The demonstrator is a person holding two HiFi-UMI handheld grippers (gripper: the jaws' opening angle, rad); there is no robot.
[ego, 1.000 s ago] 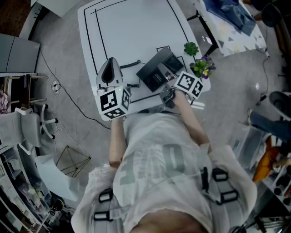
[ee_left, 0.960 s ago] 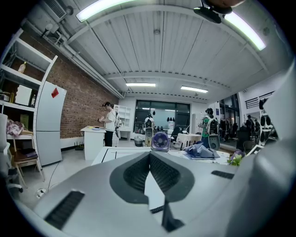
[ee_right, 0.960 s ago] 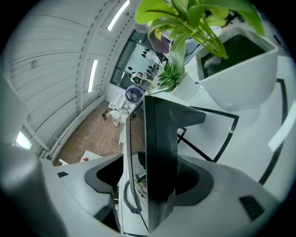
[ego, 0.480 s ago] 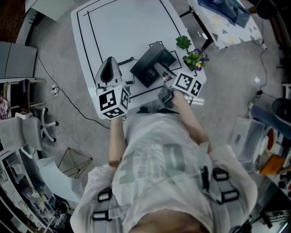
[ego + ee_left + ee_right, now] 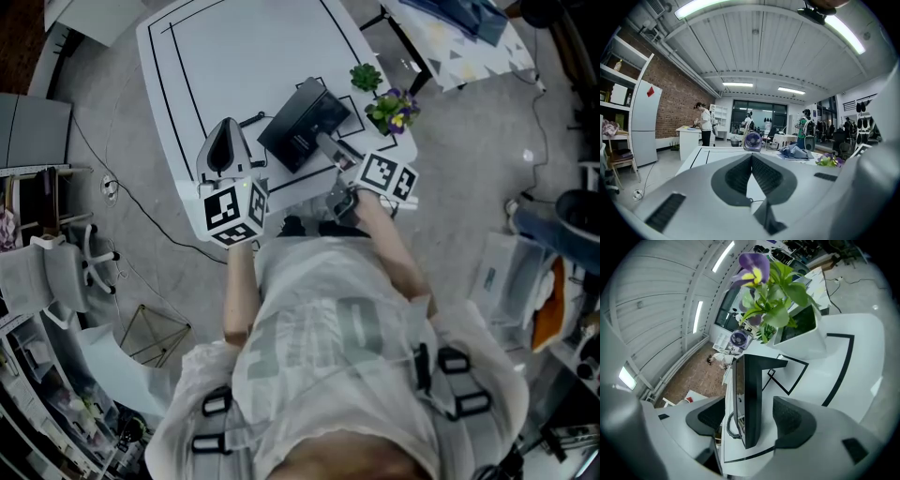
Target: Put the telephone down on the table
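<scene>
Right gripper (image 5: 328,147) has drawn back over white table (image 5: 251,49) (black-lined).

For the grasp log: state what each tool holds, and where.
Left tool shut, empty. Right tool straddles the telephone's near edge, gaps either side: seemingly not gripped.

Ahead of the left gripper (image 5: 751,157), a long hall runs to dark windows (image 5: 759,110) under a ribbed white ceiling (image 5: 754,51) with strip lights (image 5: 738,85). On that gripper's left stand a brick wall (image 5: 682,96), a tall white cabinet (image 5: 644,124) and open shelves (image 5: 614,77). Grey floor (image 5: 122,103) spreads to its left. Beyond the right gripper (image 5: 333,150) stands a side table (image 5: 469,42) with a patterned top.
</scene>
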